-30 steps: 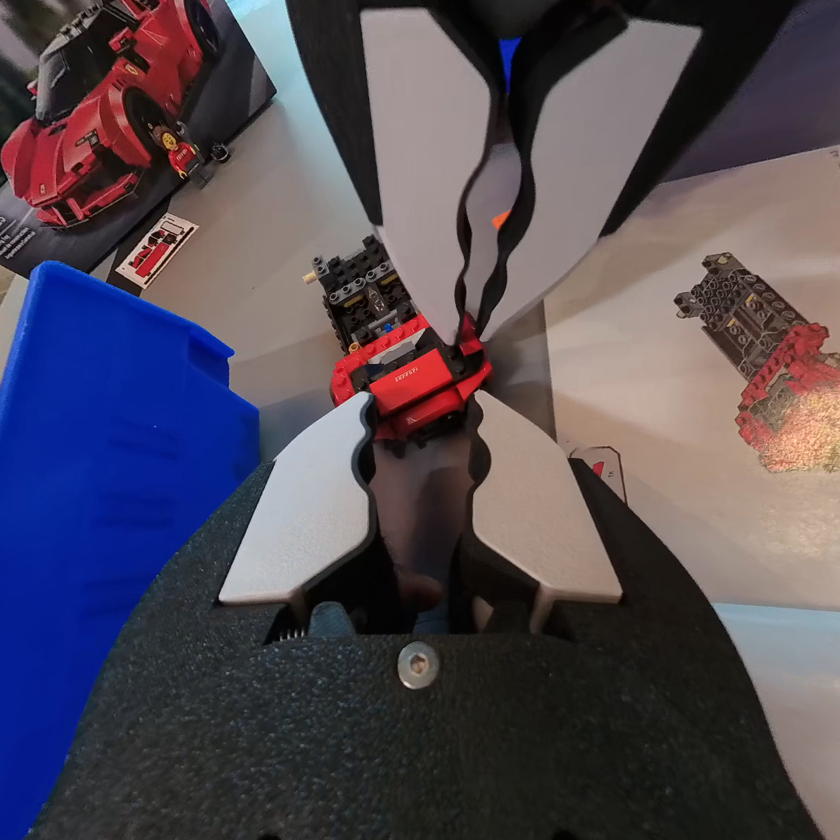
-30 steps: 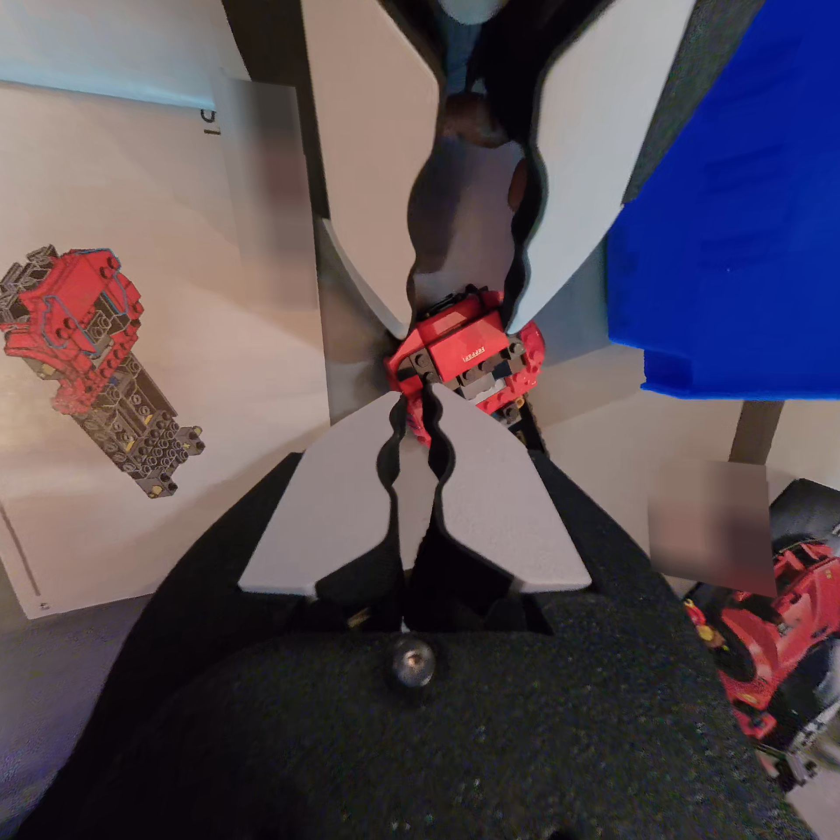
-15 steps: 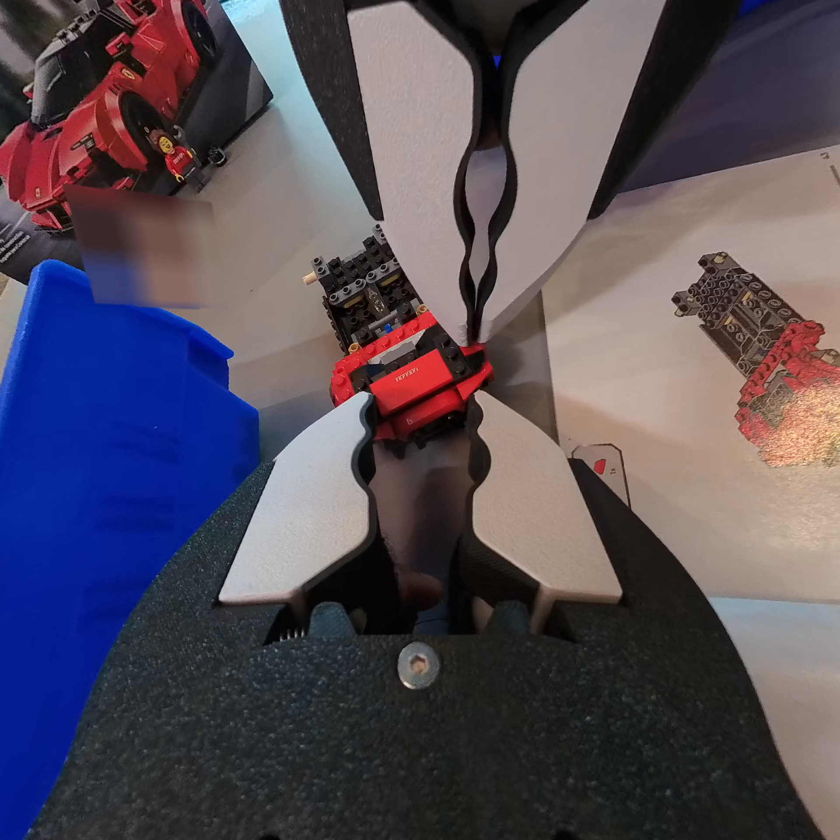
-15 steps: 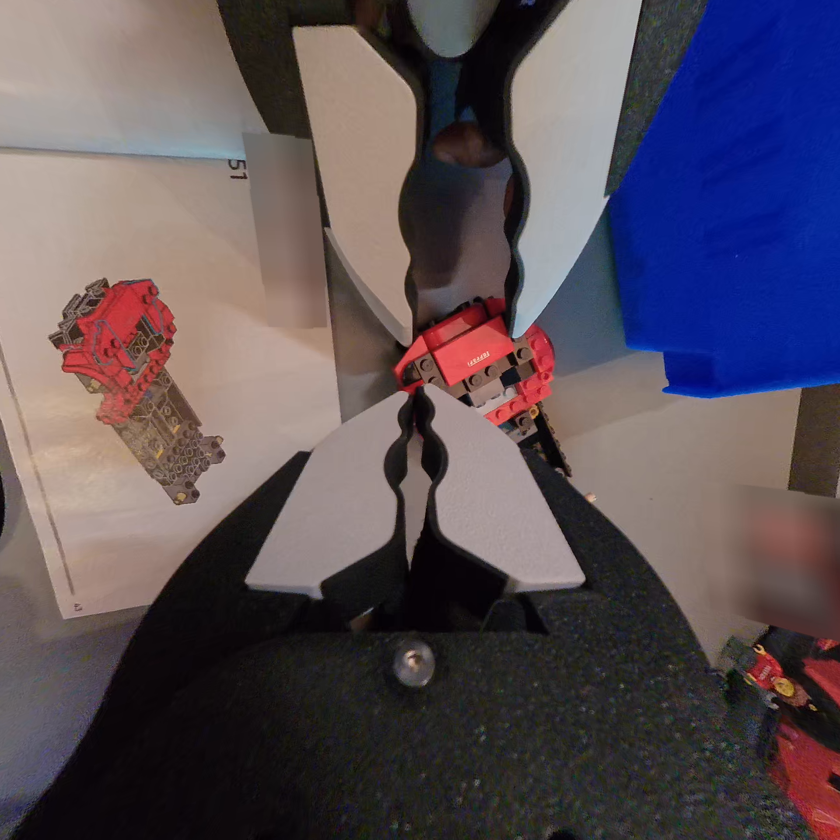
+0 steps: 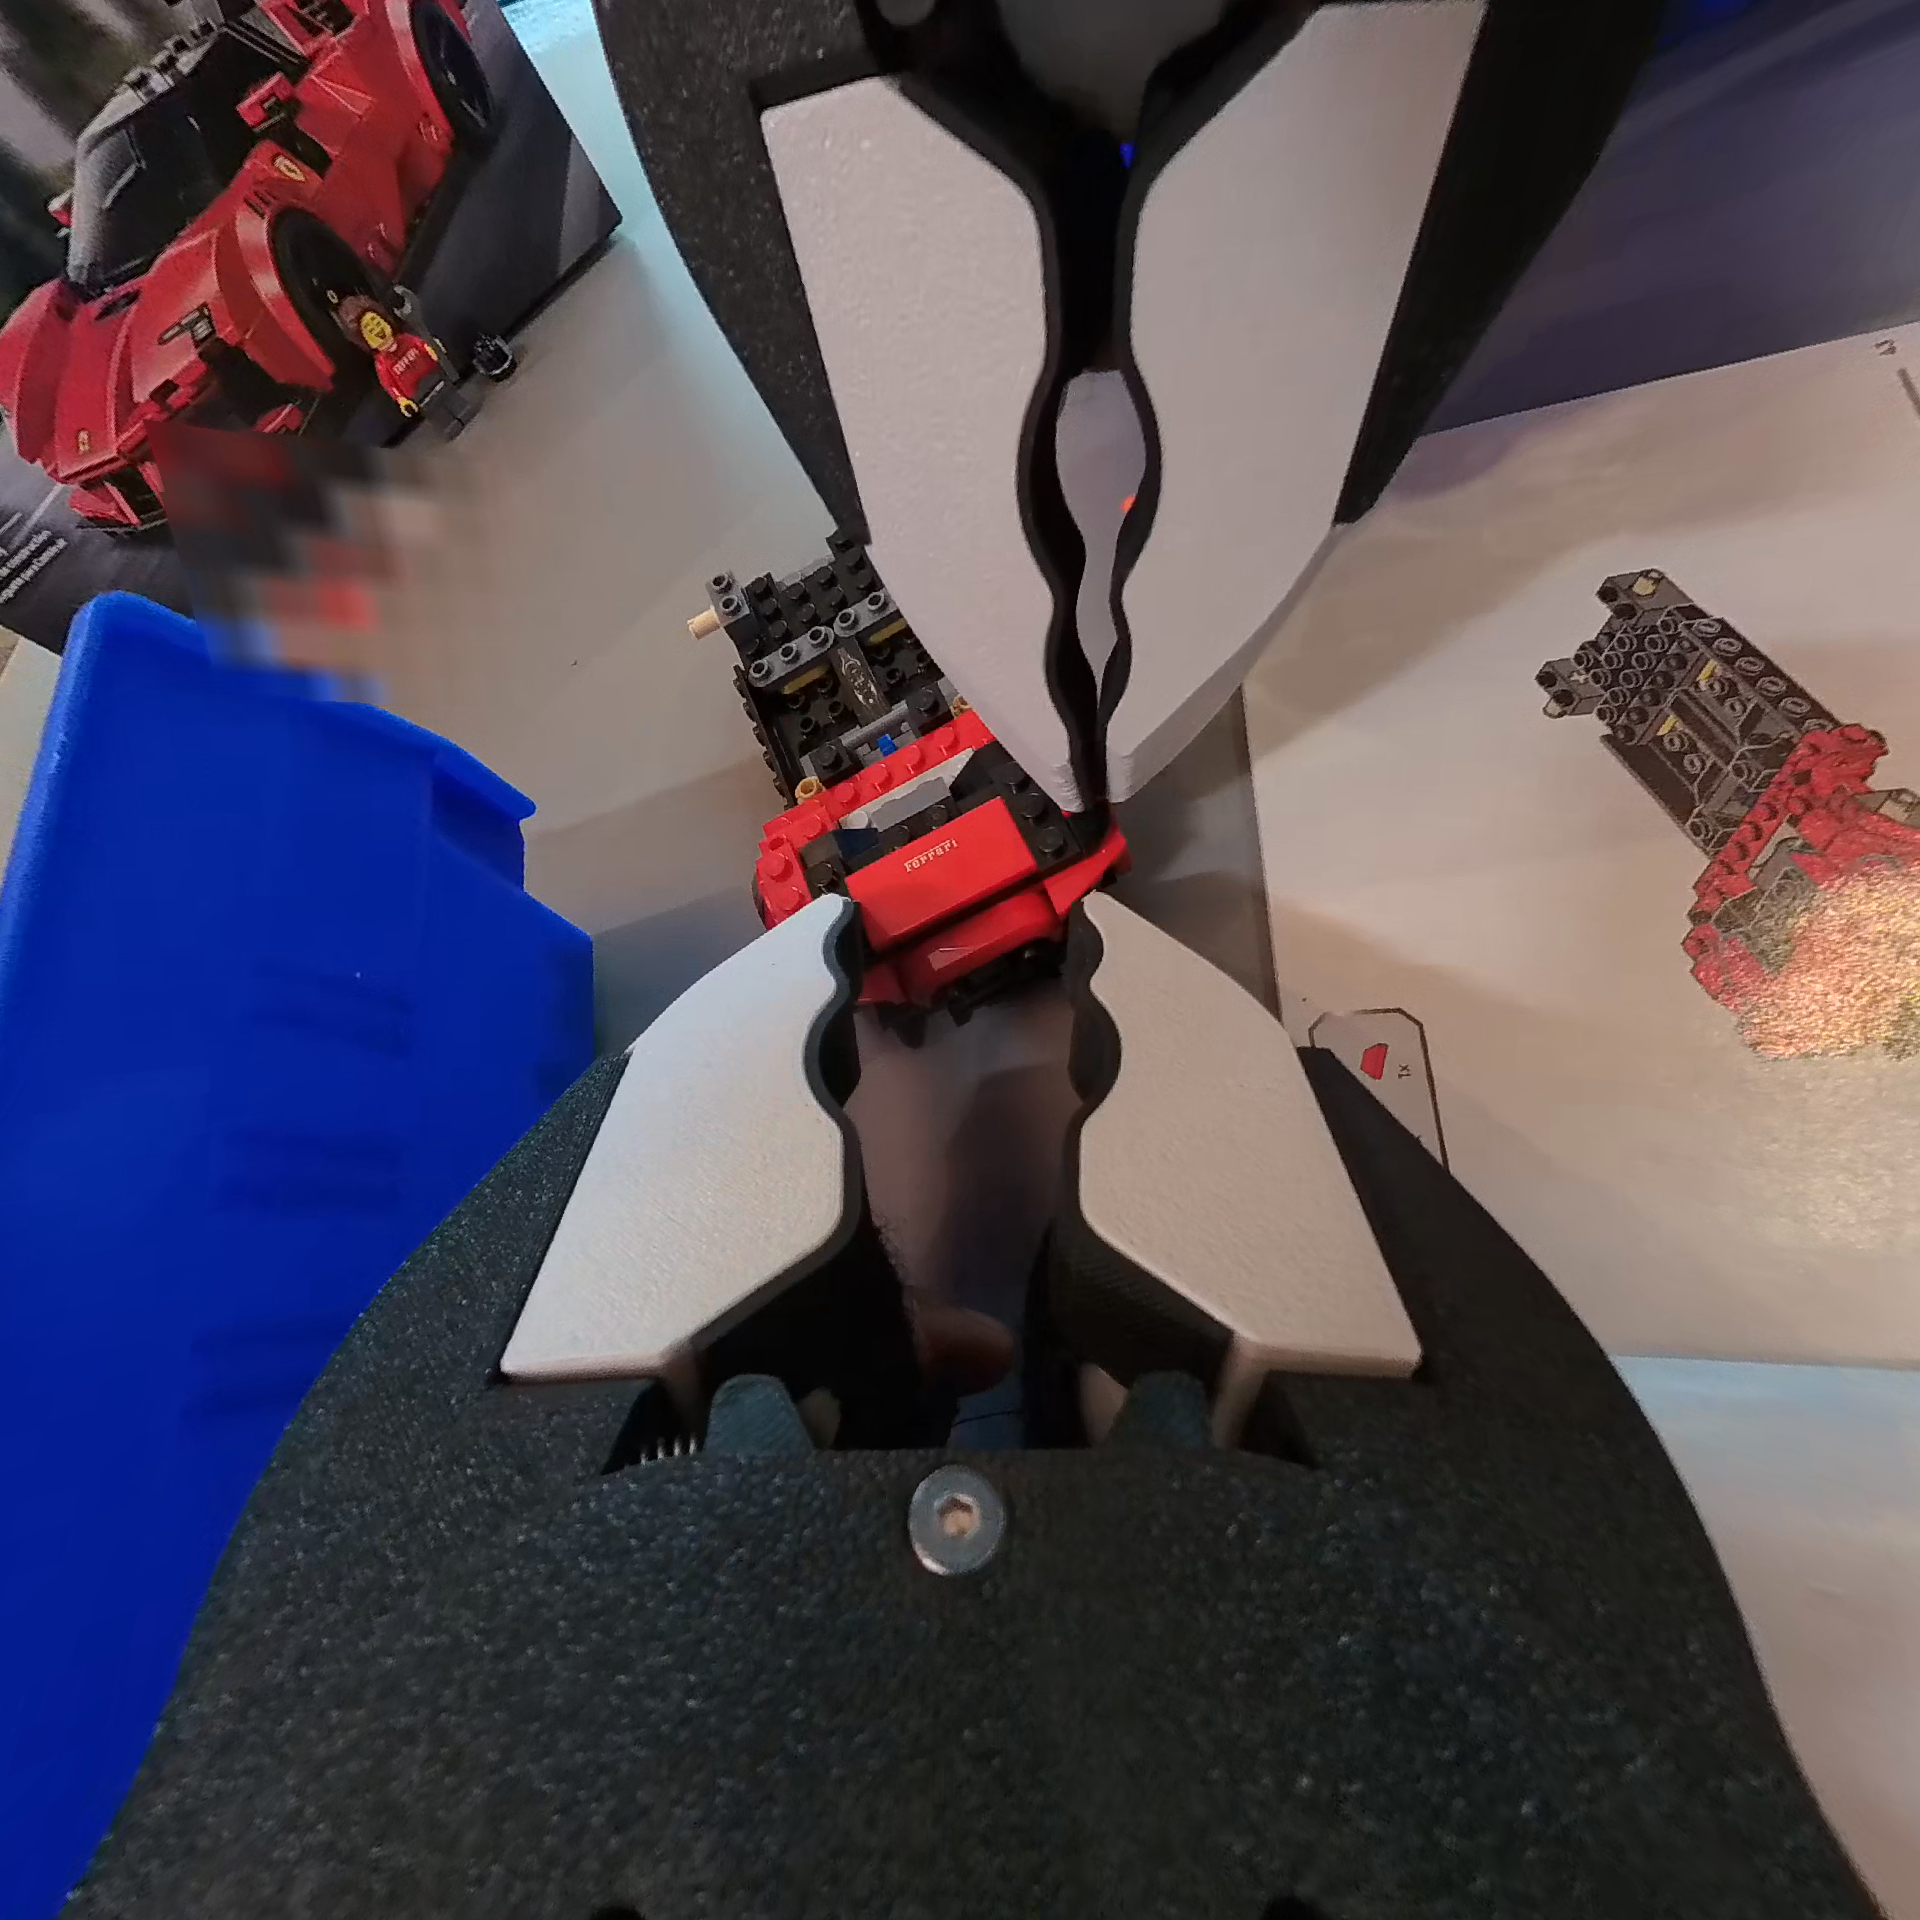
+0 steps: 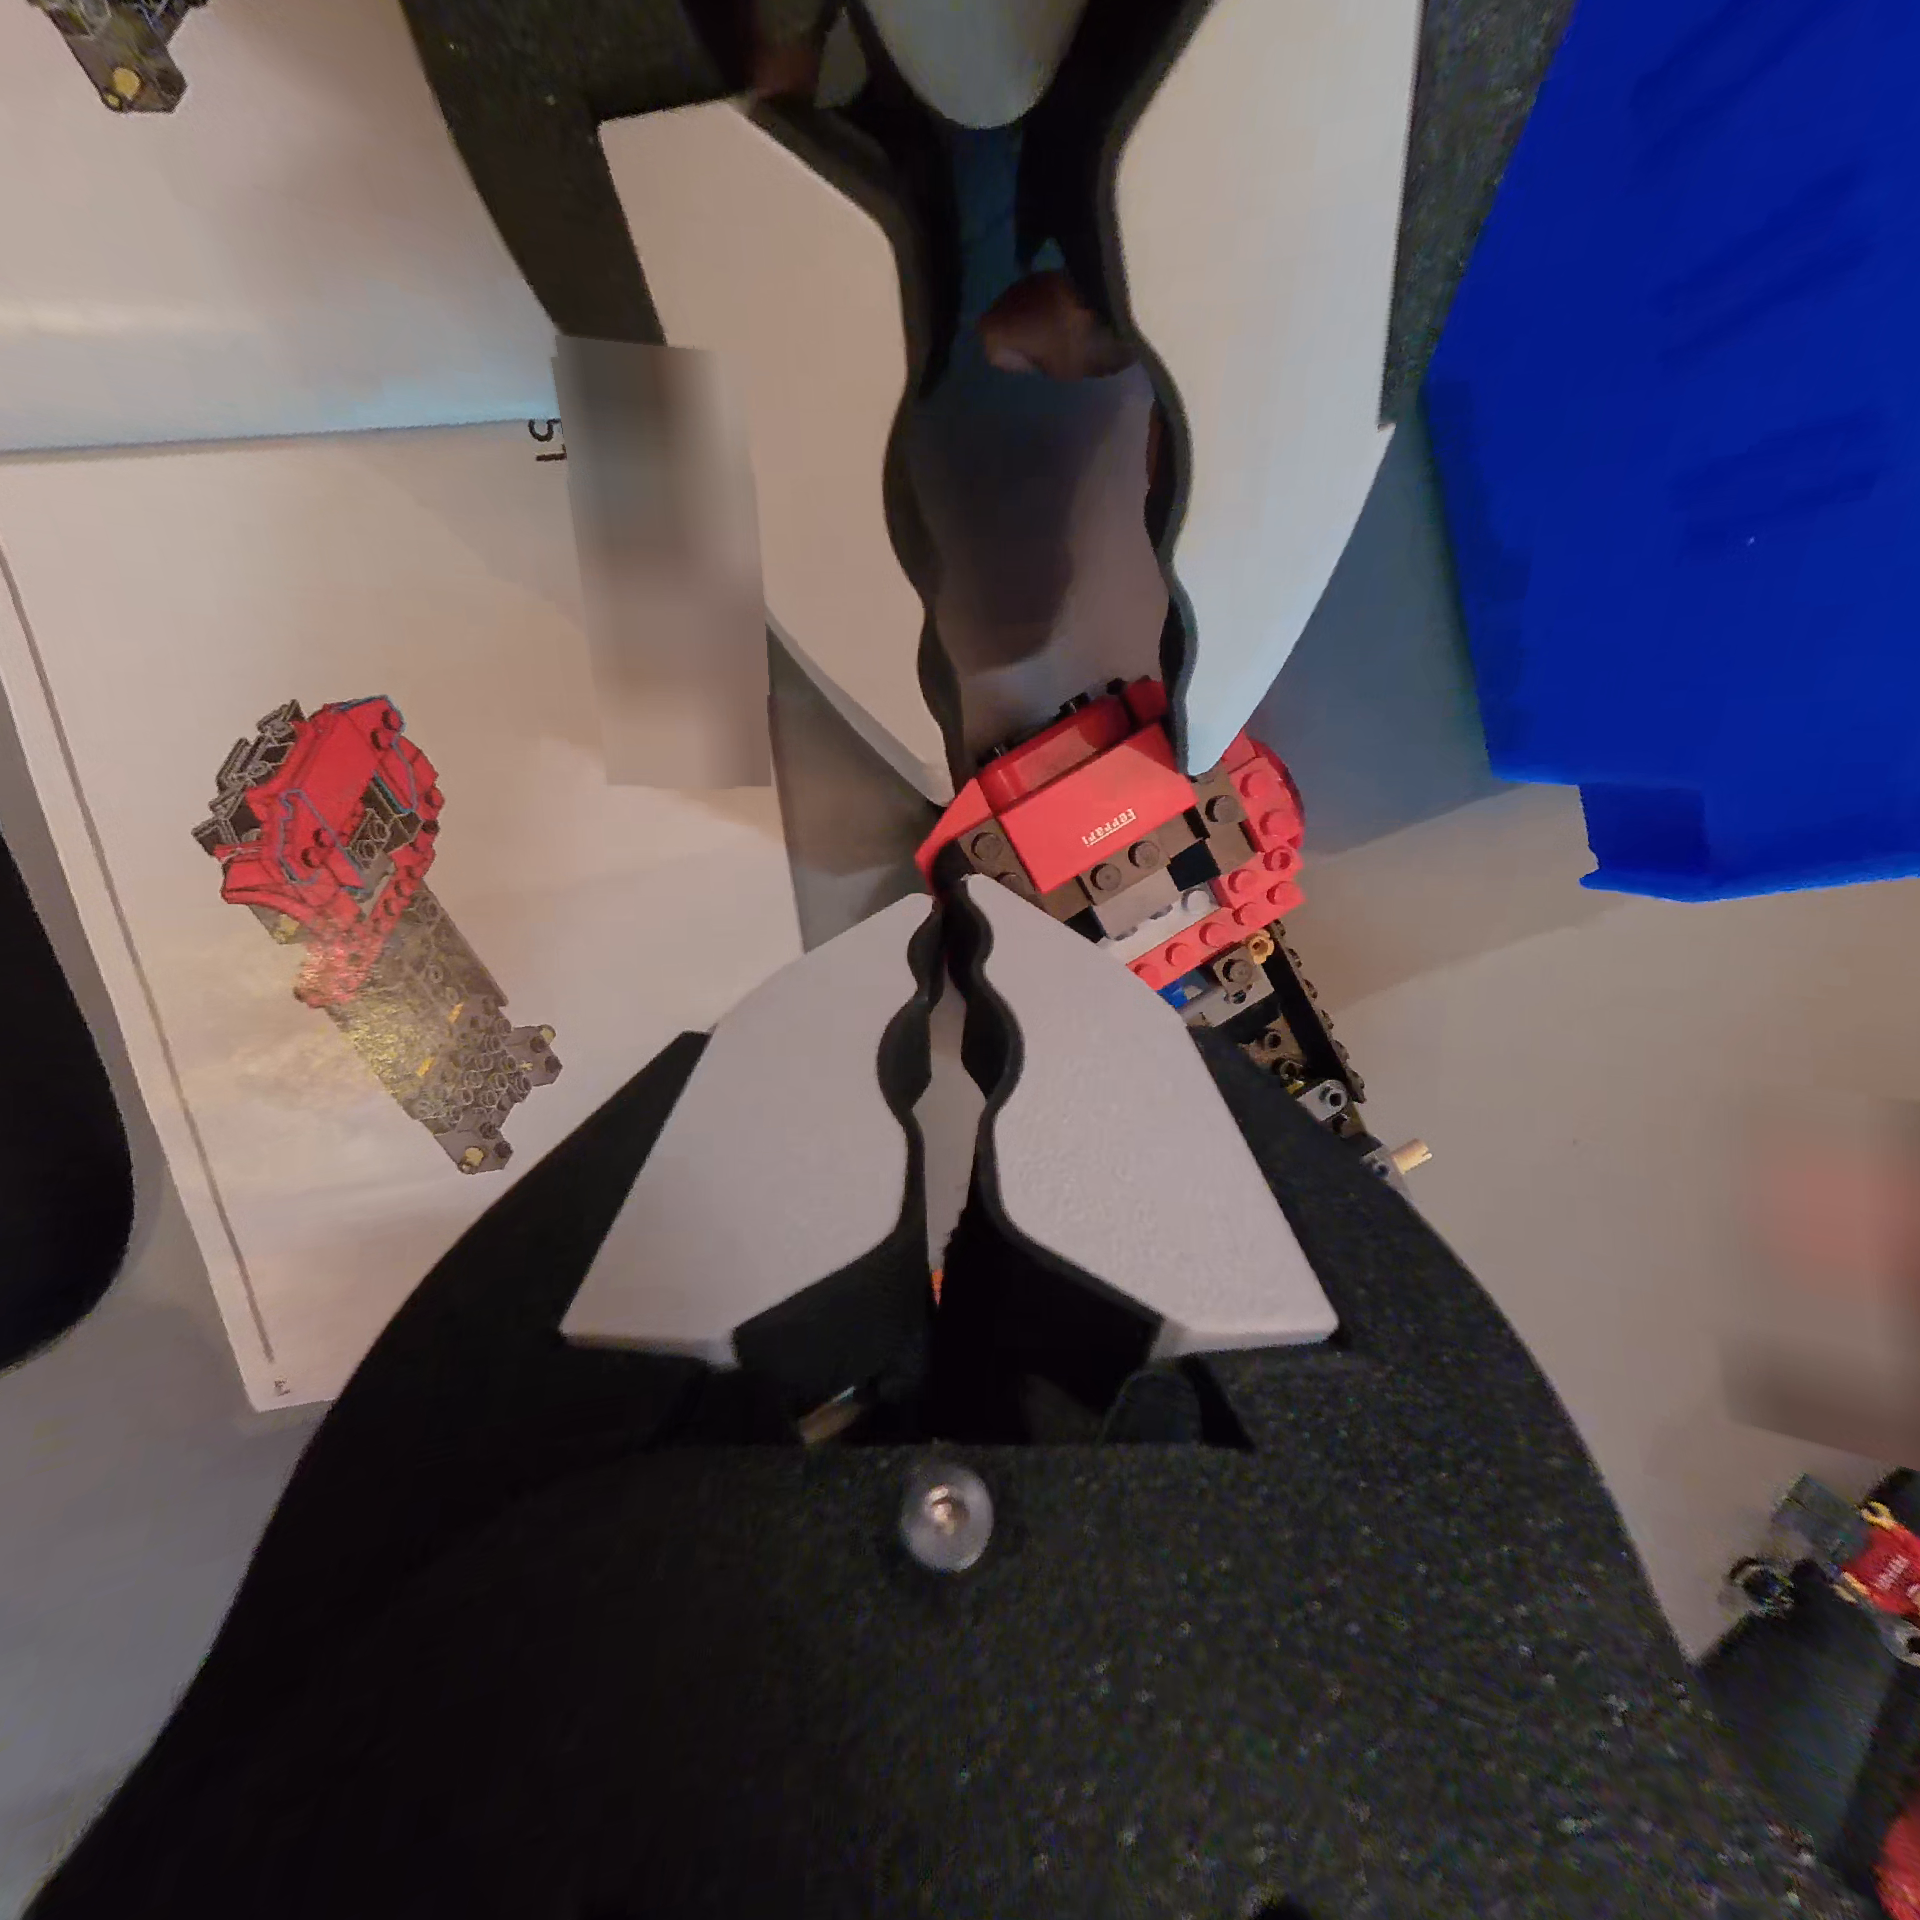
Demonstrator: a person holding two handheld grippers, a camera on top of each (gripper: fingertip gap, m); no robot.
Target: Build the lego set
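A half-built lego car (image 5: pixel 935 862) lies on the table, with a red end near me and a black studded chassis behind it. My left gripper (image 5: pixel 966 920) is shut on the red end, one finger on each side. My right gripper (image 5: pixel 1086 800) comes in from above, shut, with its tips touching the red end's right corner. In the right wrist view the right gripper (image 6: pixel 951 899) is shut at the car's (image 6: pixel 1101 831) left corner, and the left gripper (image 6: pixel 1070 769) clamps the red end from the far side. I cannot tell whether the right tips pinch a small piece.
A blue bin (image 5: pixel 260 987) stands close on the left of the car and also shows in the right wrist view (image 6: pixel 1683 416). An open instruction booklet (image 5: pixel 1558 987) lies on the right. The set's box (image 5: pixel 208 229), with a red car picture, lies at the back left. Both grippers' tips are close together, under 4 cm apart.
The right gripper's tips have closed together at the car's corner. The right wrist view has pulled back and shows more of the black chassis. The left gripper holds as before.
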